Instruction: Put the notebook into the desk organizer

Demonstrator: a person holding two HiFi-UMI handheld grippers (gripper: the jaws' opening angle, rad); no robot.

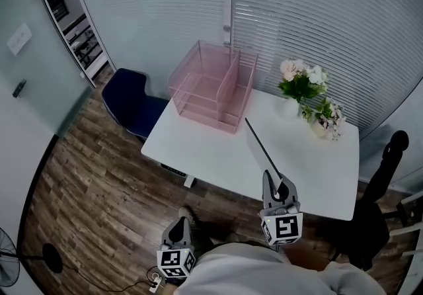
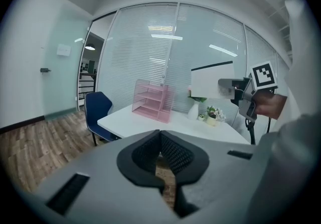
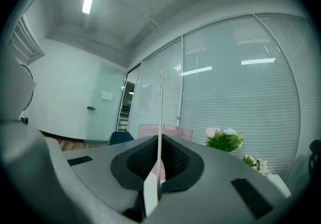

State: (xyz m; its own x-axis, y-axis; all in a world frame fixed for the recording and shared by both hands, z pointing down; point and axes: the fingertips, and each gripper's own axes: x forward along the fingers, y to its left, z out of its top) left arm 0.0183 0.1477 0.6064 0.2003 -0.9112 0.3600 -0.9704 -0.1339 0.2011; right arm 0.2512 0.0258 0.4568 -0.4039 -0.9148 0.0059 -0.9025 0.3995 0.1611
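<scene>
The pink desk organizer (image 1: 211,85) stands at the back left of the white table (image 1: 225,155); it also shows as the organizer (image 2: 152,100) and the organizer (image 3: 144,130). My right gripper (image 1: 279,189) is over the table's front edge, shut on the notebook (image 1: 263,148), which stands upright and edge-on, pointing toward the organizer. In the right gripper view the notebook (image 3: 160,117) is a thin white edge between the pads of that gripper (image 3: 159,160). From the left it is a white notebook (image 2: 210,81). My left gripper (image 1: 177,234) hangs low beside my body, off the table, its gripper (image 2: 160,135) shut and empty.
A vase of flowers (image 1: 299,85) and a small flower pot (image 1: 327,120) stand at the table's back right. A blue chair (image 1: 132,102) is left of the table, a black chair (image 1: 383,181) right of it. Glass walls with blinds stand behind.
</scene>
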